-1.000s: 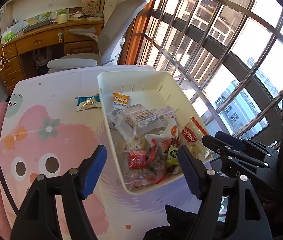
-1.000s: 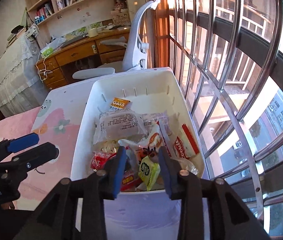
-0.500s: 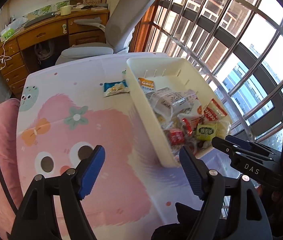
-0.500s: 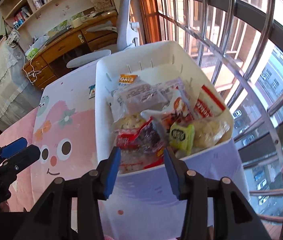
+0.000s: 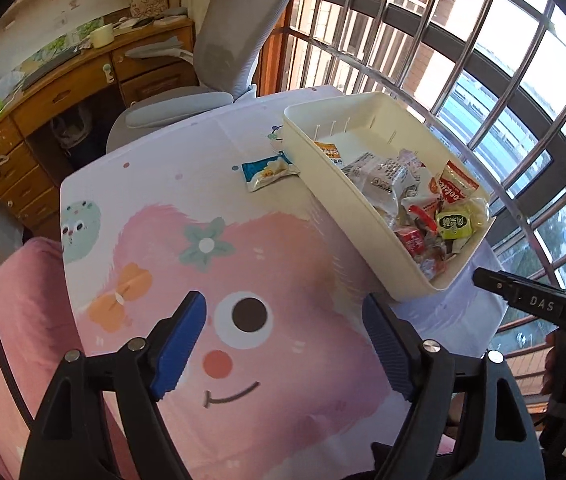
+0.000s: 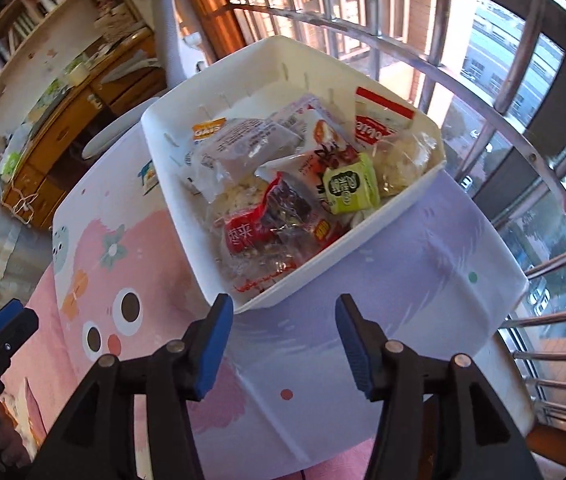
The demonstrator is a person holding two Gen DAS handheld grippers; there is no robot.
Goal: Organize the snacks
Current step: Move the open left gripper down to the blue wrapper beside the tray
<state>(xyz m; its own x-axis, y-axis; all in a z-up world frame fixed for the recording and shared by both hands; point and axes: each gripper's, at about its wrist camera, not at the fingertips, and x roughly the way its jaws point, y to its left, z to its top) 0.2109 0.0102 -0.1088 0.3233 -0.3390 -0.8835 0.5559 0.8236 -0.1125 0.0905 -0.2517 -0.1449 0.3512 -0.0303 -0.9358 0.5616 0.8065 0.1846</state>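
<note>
Both the left tongs [image 5: 285, 344] and right tongs [image 6: 283, 338], jaws just widening, gape empty over the counter [image 5: 283, 280] near the snack-filled cream bin [image 6: 171, 184], a blue snack packet [image 5: 269, 170] lying just beside it.

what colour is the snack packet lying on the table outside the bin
Blue and white snack packet; clearest in the left wrist view.

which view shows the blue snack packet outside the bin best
The left wrist view: the blue snack packet lies fully visible on the tablecloth beside the white bin. In the right wrist view only a sliver peeks past the bin's wall.
</note>
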